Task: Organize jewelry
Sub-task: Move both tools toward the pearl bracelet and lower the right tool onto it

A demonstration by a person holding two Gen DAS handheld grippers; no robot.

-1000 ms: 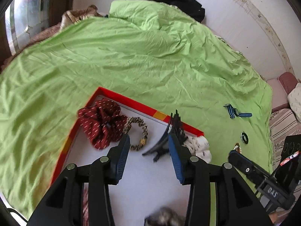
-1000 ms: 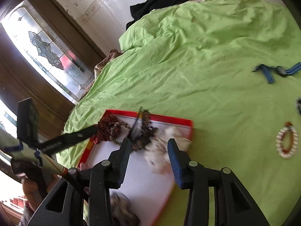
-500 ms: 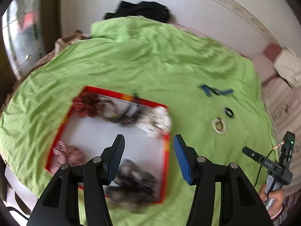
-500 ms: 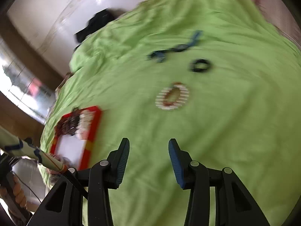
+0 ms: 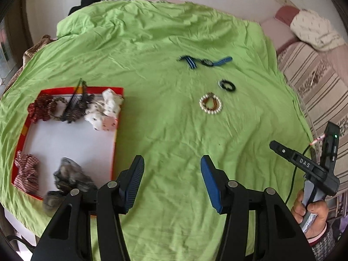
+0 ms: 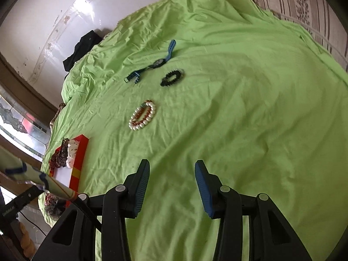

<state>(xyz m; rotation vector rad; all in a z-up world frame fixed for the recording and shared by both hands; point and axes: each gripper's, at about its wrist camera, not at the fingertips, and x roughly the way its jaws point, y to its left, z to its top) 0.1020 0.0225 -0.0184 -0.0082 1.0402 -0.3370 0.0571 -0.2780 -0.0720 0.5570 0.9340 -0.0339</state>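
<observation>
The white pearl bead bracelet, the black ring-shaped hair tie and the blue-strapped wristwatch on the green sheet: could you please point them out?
white pearl bead bracelet [image 6: 142, 115], right wrist view, on its ring of beads.
black ring-shaped hair tie [image 6: 171, 78], right wrist view, on its band.
blue-strapped wristwatch [image 5: 207, 62], left wrist view, on its dark face.

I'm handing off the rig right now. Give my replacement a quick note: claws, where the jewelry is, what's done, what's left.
Left claw: open, empty, jaws just widened. Right claw: open, empty, over the green sheet.
Red-rimmed tray: already holds scrunchies, a hair claw clip and fabric pieces.
Left on the sheet: pearl bracelet, black ring-shaped band, blue-strap watch.
Probably the pearl bracelet next; it lies nearest both claws.
</observation>
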